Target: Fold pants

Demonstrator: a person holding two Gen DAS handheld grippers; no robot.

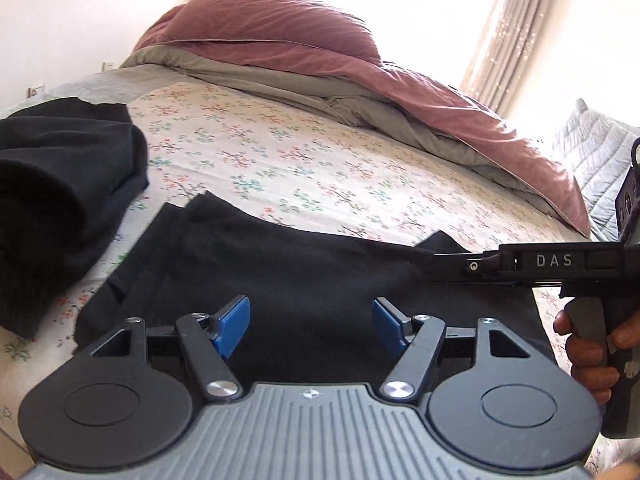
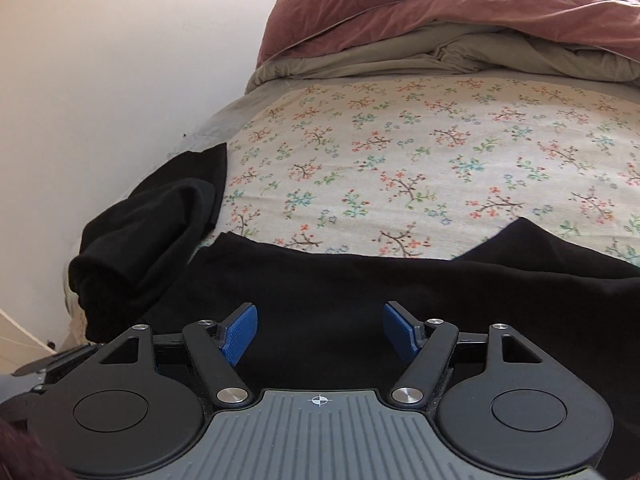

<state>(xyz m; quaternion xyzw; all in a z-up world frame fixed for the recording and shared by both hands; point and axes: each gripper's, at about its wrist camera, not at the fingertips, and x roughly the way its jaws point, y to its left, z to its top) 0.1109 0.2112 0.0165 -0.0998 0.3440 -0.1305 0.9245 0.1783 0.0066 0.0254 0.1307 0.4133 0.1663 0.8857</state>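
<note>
Fig.: You hold L gripper (image 1: 311, 326) & R gripper (image 2: 320, 332) jaws apart, empty, above flat black pants (image 1: 288, 272), prob. ready to pinch an edge.

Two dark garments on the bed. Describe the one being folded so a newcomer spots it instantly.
Start at the floral bedsheet, below the pink duvet. Along its near edge, under both open grippers, the black pants lie spread flat. The other black garment sits to their left by the wall, rumpled into a heap rather than flat.
</note>
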